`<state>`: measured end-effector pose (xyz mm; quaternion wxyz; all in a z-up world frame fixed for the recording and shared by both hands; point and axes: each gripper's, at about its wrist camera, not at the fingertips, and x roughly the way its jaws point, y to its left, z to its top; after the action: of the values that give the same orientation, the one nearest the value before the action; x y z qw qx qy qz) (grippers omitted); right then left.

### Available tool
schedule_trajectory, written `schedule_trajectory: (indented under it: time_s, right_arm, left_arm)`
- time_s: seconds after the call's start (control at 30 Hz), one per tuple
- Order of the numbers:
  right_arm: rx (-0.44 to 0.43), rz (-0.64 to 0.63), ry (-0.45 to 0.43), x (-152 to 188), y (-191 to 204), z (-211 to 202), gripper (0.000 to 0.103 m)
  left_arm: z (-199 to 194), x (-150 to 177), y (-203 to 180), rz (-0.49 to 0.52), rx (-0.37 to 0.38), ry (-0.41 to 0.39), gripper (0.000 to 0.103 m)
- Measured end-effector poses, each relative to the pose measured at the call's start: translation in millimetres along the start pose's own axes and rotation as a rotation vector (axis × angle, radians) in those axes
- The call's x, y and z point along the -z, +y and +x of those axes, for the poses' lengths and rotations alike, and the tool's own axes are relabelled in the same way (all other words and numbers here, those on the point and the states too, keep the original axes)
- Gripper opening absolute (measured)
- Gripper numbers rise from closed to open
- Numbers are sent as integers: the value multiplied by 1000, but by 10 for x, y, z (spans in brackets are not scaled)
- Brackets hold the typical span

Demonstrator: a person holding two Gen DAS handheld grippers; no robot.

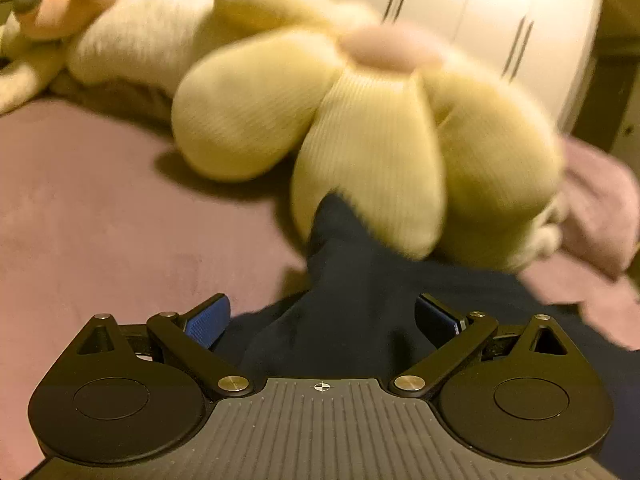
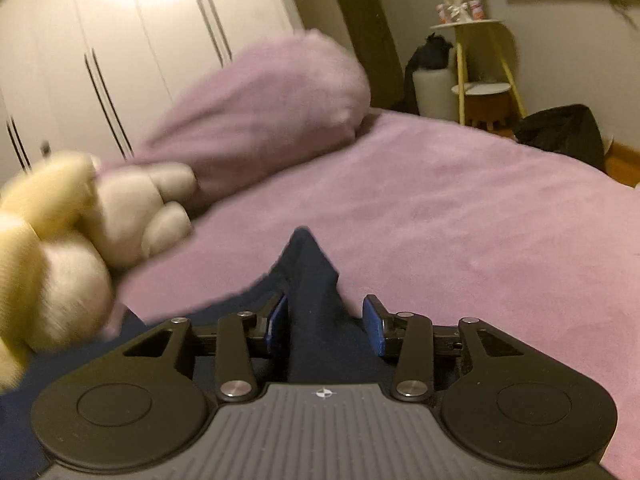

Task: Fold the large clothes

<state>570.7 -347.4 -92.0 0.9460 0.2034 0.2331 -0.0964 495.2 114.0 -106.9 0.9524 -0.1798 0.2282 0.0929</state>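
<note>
A dark navy garment [image 1: 360, 280] lies on the pink bed cover [image 1: 100, 220], one peak of it reaching up to a yellow flower cushion [image 1: 360, 120]. My left gripper [image 1: 322, 318] stands wide open; the fabric runs between its blue pads [image 1: 208, 320] and neither pad presses on it. In the right wrist view a raised ridge of the same navy garment [image 2: 312, 272] passes between the pads of my right gripper [image 2: 326, 322]. The jaws there stand partly apart. The left pad [image 2: 278, 320] is against the cloth, and a gap shows before the right pad.
Yellow and cream plush toys [image 2: 60, 240] lie at the left, and a pink pillow [image 2: 260, 112] behind them. White wardrobe doors [image 1: 480, 20] stand beyond the bed. A yellow side table [image 2: 480, 60] and dark bags are at the far right. Bare bed cover [image 2: 480, 220] spreads to the right.
</note>
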Motion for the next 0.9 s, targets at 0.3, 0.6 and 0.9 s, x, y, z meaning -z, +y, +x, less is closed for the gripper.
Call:
schedule_trajectory:
  time_s: [0.3, 0.6, 0.9]
  right_arm:
    - [-259, -232, 25, 246, 879, -383, 19]
    - [-180, -380, 106, 825, 1195, 125, 14]
    - [-85, -265, 29, 423, 390, -397, 13]
  left_arm:
    - [67, 190, -823, 218, 99, -26, 101]
    - [300, 318, -827, 235, 50, 14, 101]
    - [20, 207, -63, 123, -64, -7, 102]
